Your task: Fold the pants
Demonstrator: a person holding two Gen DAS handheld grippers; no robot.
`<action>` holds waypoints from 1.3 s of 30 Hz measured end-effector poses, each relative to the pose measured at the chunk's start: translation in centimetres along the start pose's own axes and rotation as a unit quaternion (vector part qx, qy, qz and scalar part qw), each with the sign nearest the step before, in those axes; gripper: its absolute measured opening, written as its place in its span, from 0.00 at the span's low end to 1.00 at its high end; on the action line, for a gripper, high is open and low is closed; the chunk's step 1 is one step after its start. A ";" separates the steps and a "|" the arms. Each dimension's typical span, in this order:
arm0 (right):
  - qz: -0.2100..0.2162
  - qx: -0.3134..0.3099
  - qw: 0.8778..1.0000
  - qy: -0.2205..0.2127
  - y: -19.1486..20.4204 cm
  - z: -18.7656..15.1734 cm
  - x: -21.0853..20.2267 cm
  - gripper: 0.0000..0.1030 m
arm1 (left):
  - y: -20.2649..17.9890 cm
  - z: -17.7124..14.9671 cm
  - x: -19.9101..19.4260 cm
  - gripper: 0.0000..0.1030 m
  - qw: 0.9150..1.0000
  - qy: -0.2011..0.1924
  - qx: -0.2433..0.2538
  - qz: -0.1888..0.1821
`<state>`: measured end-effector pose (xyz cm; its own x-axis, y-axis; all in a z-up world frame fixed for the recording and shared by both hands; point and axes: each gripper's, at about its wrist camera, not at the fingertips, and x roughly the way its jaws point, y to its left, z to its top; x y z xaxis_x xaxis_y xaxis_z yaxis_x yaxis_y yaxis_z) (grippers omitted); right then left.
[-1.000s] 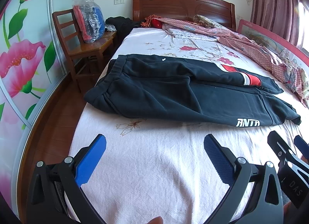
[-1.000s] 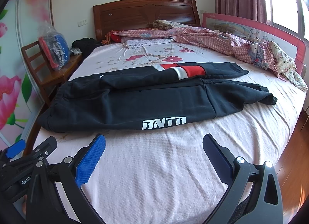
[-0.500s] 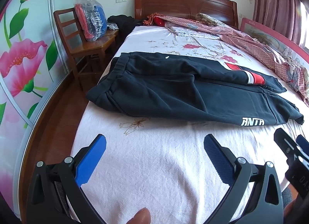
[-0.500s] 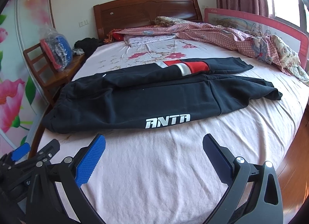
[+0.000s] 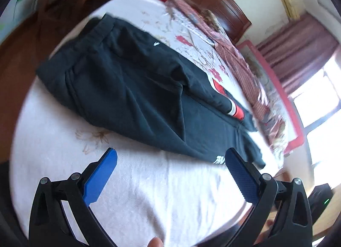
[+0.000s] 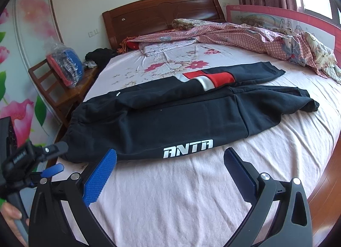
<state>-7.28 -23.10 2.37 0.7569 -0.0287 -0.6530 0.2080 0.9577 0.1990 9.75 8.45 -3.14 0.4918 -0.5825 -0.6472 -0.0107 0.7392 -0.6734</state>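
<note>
Black pants (image 6: 181, 117) with a white ANTA logo and a red and grey band lie flat across the pink bed sheet (image 6: 191, 193), waistband to the left, legs to the right. They also show in the tilted, blurred left wrist view (image 5: 136, 89). My left gripper (image 5: 170, 161) is open and empty above the sheet, short of the pants' near edge. My right gripper (image 6: 170, 159) is open and empty just in front of the logo. The left gripper also shows at the left edge of the right wrist view (image 6: 51, 157), near the waistband.
A wooden chair (image 6: 64, 89) with a bagged bundle stands left of the bed. A crumpled checked quilt (image 6: 266, 38) lies along the far right, against a red bed rail (image 6: 277, 16). The wooden headboard (image 6: 162, 17) is at the back.
The left gripper has swung and rolled sharply, so its view is tilted and blurred, and it has moved toward the waistband. The right gripper has moved closer to the pants. Both stay open.
</note>
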 end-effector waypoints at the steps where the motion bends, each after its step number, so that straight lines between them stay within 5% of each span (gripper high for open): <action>1: 0.001 0.001 1.000 0.002 0.0 0.0 0.1 0.97 | 1.8 0.7 0.5 0.98 0.998 0.009 -0.054 -0.031; 4: -0.003 -0.002 1.000 0.008 0.0 0.0 0.6 0.97 | 5.9 1.5 1.9 0.98 0.982 0.014 -0.169 -0.086; 10: -0.001 -0.002 1.000 0.026 0.2 -0.1 1.8 0.97 | 10.2 2.0 4.3 0.98 0.956 -0.011 -0.277 -0.097; 22: -0.004 0.003 0.999 0.041 0.2 0.4 3.0 0.97 | 9.7 4.6 4.4 0.98 0.949 -0.039 -0.293 -0.106; 24: 0.001 0.017 0.998 0.054 -0.6 0.4 3.5 0.97 | 9.5 4.9 4.7 0.90 0.954 -0.034 -0.285 -0.090; 25: 0.000 0.027 0.998 0.060 -1.2 0.5 3.8 0.97 | 9.4 5.2 5.1 0.65 0.956 -0.028 -0.281 -0.078; 26: -0.004 0.036 0.997 0.065 -1.9 0.5 4.0 0.97 | 9.6 5.3 5.6 0.21 0.958 -0.014 -0.279 -0.061; 27: -0.009 0.043 0.997 0.068 -2.7 0.7 4.2 0.97 | 10.2 5.1 5.8 0.11 0.958 -0.005 -0.281 -0.061; 29: -0.013 0.068 0.995 0.073 -5.1 1.1 4.3 0.97 | 11.3 4.7 6.0 0.10 0.952 0.001 -0.295 -0.082; 32: -0.019 0.126 0.990 0.065 -9.8 2.1 4.1 0.97 | 11.0 4.4 5.2 0.08 0.957 -0.005 -0.280 -0.074; 35: -0.005 0.217 0.974 0.066 -15.6 3.2 4.4 0.97 | 10.1 4.4 4.0 0.08 0.959 -0.013 -0.272 -0.075; 39: 0.007 0.296 0.954 0.051 -21.8 4.4 5.3 0.97 | 9.8 4.5 2.9 0.08 0.951 -0.015 -0.292 -0.100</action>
<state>-5.12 -45.43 -2.20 0.7047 0.0393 -0.7084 0.5345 0.6271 0.5666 15.03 15.53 -10.04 0.5599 -0.6747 -0.4810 -0.3913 0.2964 -0.8712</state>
